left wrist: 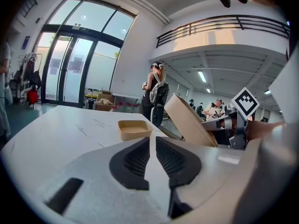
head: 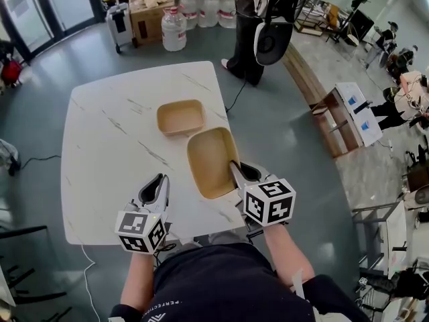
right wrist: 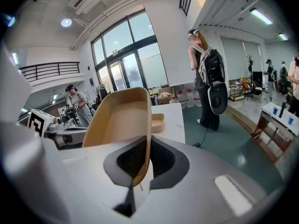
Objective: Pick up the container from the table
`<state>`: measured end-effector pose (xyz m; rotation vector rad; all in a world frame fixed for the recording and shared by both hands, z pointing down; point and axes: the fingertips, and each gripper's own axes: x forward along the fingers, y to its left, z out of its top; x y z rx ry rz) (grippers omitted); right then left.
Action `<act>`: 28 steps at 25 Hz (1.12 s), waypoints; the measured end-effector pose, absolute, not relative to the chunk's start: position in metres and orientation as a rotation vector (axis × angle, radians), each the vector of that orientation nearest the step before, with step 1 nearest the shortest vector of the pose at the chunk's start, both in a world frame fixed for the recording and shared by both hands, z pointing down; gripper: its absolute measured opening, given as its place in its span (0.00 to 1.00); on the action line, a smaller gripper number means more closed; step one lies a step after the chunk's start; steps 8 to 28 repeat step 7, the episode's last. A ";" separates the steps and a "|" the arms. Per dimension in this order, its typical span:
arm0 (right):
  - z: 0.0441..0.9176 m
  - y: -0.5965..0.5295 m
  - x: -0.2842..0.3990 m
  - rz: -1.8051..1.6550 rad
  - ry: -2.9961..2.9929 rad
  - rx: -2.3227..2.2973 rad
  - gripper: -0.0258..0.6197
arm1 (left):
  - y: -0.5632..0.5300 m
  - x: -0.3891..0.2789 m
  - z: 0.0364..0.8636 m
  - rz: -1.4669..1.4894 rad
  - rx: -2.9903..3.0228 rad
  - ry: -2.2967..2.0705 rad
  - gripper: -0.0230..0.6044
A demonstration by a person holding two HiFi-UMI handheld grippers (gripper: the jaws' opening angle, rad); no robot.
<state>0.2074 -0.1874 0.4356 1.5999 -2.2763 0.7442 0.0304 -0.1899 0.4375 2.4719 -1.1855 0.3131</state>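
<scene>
The right gripper (head: 235,168), pointing slightly down, is gripping the rim of the container (head: 211,156) with its fingers, holding it tilted over the worktop (head: 107,153) edge; the left gripper (head: 161,181) is hovering nearby, fingers closed, empty

Open marble table (head: 107,153) at left; small tray (head: 180,117) mid-table.

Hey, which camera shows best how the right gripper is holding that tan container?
The right gripper view: it looks straight at the right gripper, jaws shut on the wall of the tan container. The head view shows it whole, tilted over the marble table; the left gripper view shows only its outside.
</scene>
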 end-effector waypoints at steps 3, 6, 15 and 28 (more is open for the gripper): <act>0.435 -0.186 0.207 0.723 -2.273 1.597 0.05 | -0.189 0.031 0.438 0.315 2.469 -1.185 0.08; 0.433 -0.186 0.207 0.693 -2.271 1.597 0.05 | -0.189 0.031 0.438 0.318 2.468 -1.185 0.08; 0.433 -0.186 0.207 0.684 -2.271 1.596 0.05 | -0.188 0.031 0.438 0.318 2.468 -1.185 0.08; 0.433 -0.186 0.207 0.684 -2.271 1.596 0.05 | -0.188 0.031 0.438 0.318 2.468 -1.185 0.08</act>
